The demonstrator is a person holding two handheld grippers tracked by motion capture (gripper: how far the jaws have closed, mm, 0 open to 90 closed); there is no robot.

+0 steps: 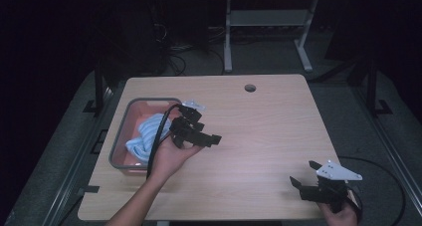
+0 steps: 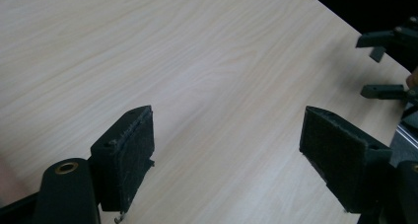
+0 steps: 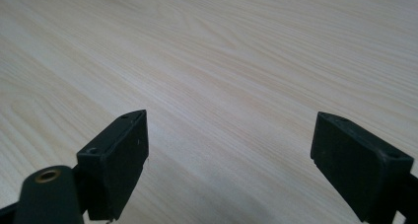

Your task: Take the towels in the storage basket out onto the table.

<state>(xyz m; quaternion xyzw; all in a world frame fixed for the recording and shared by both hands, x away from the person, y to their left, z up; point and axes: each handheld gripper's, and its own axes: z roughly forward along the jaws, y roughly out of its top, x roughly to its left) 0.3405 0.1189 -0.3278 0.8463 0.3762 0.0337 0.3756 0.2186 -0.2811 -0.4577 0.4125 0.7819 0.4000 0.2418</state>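
A blue cloth (image 1: pixel 145 135) lies bunched in a grey-rimmed bin (image 1: pixel 121 131) at the left of the surface (image 1: pixel 268 131). The left tongs (image 1: pixel 211 139) hang just right of the bin, beside the cloth but not touching it, pointing toward the middle of the surface; their jaws stand wide with nothing between them. The right tongs (image 1: pixel 303 173) sit well apart at the near right corner, jaws likewise wide and empty, above bare wood.

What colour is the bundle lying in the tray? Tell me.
Light blue: the bundle lies in the grey-rimmed, reddish tray, best seen in the high view.
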